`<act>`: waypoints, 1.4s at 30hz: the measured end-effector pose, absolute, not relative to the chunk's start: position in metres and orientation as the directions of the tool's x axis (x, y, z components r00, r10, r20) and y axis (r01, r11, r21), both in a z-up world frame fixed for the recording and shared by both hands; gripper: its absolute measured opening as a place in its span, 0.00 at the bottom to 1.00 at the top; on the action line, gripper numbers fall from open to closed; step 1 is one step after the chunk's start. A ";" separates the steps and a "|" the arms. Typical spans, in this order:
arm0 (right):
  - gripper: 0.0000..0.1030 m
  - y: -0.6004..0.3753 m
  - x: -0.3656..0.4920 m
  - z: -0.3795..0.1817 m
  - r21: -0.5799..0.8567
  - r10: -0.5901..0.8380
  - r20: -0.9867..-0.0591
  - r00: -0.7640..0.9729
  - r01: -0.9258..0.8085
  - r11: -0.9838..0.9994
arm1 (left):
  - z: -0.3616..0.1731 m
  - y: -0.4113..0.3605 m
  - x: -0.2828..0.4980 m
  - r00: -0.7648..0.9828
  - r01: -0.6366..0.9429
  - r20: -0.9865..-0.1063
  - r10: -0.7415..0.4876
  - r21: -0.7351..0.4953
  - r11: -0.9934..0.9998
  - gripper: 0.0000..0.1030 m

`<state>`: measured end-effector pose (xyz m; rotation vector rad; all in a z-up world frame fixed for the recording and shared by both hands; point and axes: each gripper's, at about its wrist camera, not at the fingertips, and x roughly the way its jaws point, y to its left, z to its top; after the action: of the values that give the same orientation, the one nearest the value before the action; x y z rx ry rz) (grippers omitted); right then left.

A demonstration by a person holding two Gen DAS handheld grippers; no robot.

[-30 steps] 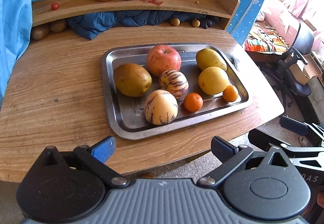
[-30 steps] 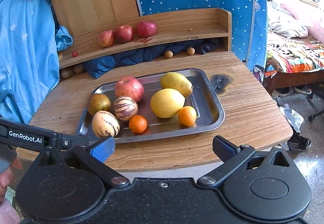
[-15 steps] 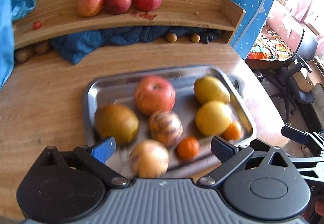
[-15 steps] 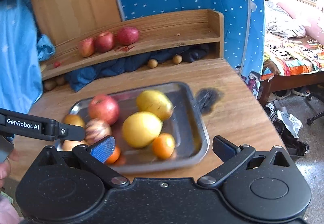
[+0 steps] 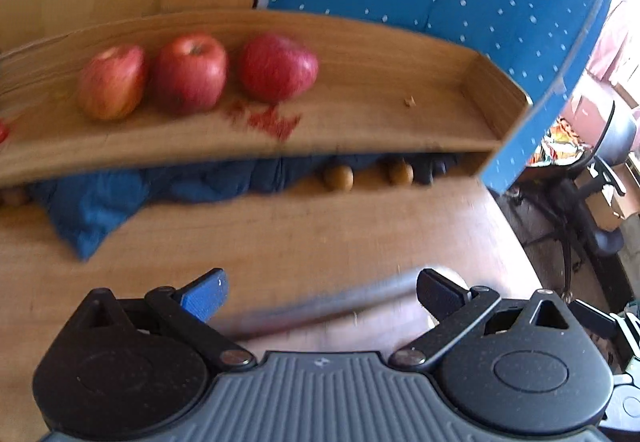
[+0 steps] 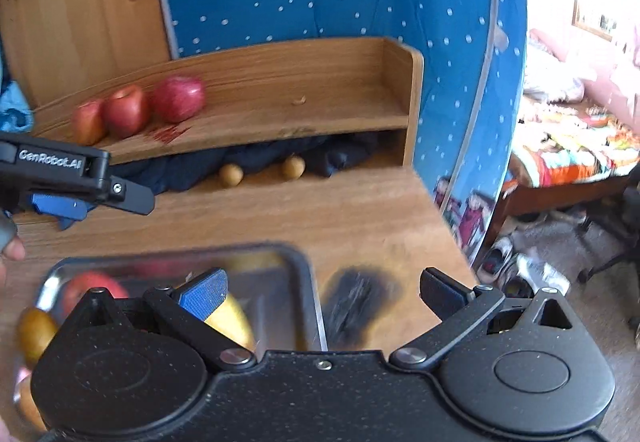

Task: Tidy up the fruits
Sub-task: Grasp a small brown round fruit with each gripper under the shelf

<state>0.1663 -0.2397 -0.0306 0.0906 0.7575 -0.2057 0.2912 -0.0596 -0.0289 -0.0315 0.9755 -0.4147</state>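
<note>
Three red apples (image 5: 192,76) stand in a row on the wooden shelf (image 5: 360,122), also seen as red apples (image 6: 138,108) in the right wrist view. My left gripper (image 5: 320,292) is open and empty, hovering over the far rim of the metal tray (image 5: 320,308). My right gripper (image 6: 322,292) is open and empty above the tray (image 6: 308,282), where a yellow fruit (image 6: 232,322), a red apple (image 6: 90,284) and a brownish fruit (image 6: 34,332) show, blurred. The left gripper's body (image 6: 76,178) appears at the left of the right wrist view.
A blue cloth (image 5: 132,198) lies under the shelf with small brown round fruits (image 5: 338,177) beside it. A dark scorch mark (image 6: 358,298) sits right of the tray. The table's right edge drops to a chair (image 5: 592,202) and a bed (image 6: 572,154).
Both grippers have moved forward and low toward the shelf. The tray has slid to the bottom of both views, and the apples on the shelf loom larger. Both grippers stay open.
</note>
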 end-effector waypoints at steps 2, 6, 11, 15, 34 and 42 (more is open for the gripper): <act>0.99 -0.244 0.179 -0.032 -0.010 -0.154 -0.692 0.705 0.204 0.979 | -0.035 -0.069 0.307 0.487 0.342 -0.798 -0.355 -0.199 0.918 0.99; 0.99 -0.251 0.207 -0.035 -0.029 -0.120 -0.693 0.711 0.139 0.990 | -0.045 -0.084 0.331 0.484 0.362 -0.792 -0.372 -0.205 0.909 0.99; 0.94 -0.257 0.246 -0.048 -0.072 -0.087 -0.716 0.693 0.051 0.996 | -0.058 -0.097 0.352 0.455 0.346 -0.800 -0.390 -0.245 0.906 0.99; 0.84 -0.255 0.273 -0.056 -0.120 -0.072 -0.723 0.687 -0.022 0.993 | -0.067 -0.104 0.361 0.456 0.367 -0.791 -0.407 -0.249 0.896 0.94; 0.45 -0.257 0.347 -0.087 -0.128 0.026 -0.739 0.673 -0.178 0.976 | -0.087 -0.121 0.396 0.460 0.313 -0.786 -0.413 -0.292 0.904 0.61; 0.32 -0.257 0.357 -0.091 -0.105 0.049 -0.740 0.670 -0.187 0.977 | -0.097 -0.142 0.408 0.453 0.282 -0.816 -0.360 -0.252 0.926 0.48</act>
<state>0.3575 -0.2570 -0.0913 -0.1778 0.8264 0.1336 0.4082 -0.1415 -0.0969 -0.0845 1.0269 -0.3965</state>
